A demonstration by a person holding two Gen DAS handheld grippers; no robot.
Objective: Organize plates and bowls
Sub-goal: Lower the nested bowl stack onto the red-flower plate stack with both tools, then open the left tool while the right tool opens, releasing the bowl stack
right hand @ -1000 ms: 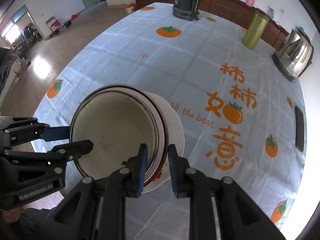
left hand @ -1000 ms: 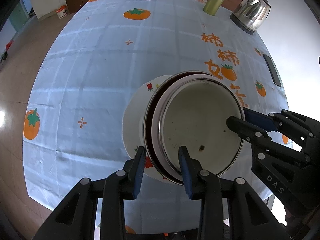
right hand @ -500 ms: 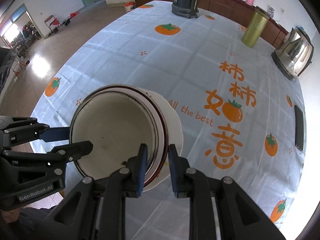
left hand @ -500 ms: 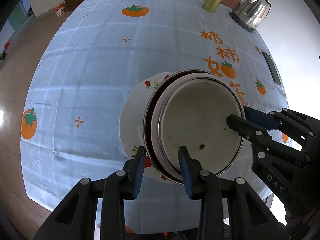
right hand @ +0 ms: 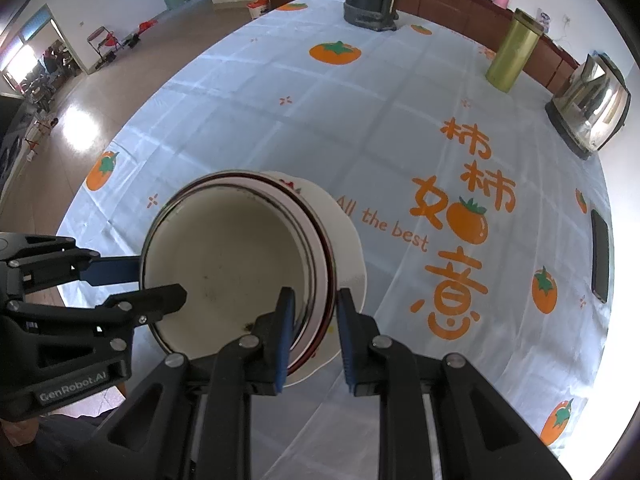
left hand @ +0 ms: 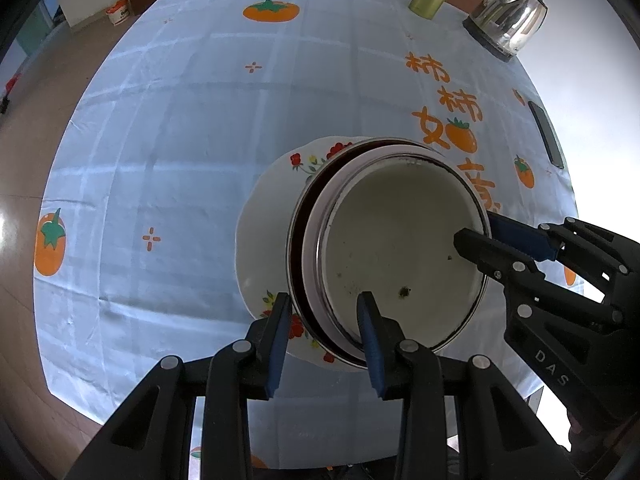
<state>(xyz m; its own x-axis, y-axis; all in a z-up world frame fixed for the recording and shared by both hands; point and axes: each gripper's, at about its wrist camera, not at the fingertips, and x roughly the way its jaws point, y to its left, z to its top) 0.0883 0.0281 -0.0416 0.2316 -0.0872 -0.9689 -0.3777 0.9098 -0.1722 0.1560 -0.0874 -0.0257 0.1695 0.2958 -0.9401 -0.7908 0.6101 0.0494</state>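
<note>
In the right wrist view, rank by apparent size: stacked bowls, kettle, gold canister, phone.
1. stacked bowls, though nearest the camera
2. kettle
3. gold canister and phone: too alike to rank, and edge distortion adds doubt

Before you, a glossy cloth [left hand: 200, 152] printed with orange fruit shows its fold creases. The stacked bowls [left hand: 400, 248] look enamelled, cream and smooth, their steel rims shiny, on a glazed floral plate [left hand: 264, 232]. The kettle [left hand: 508, 16] gleams mirror-bright; the gold canister [right hand: 514, 50] has a brushed sheen.
</note>
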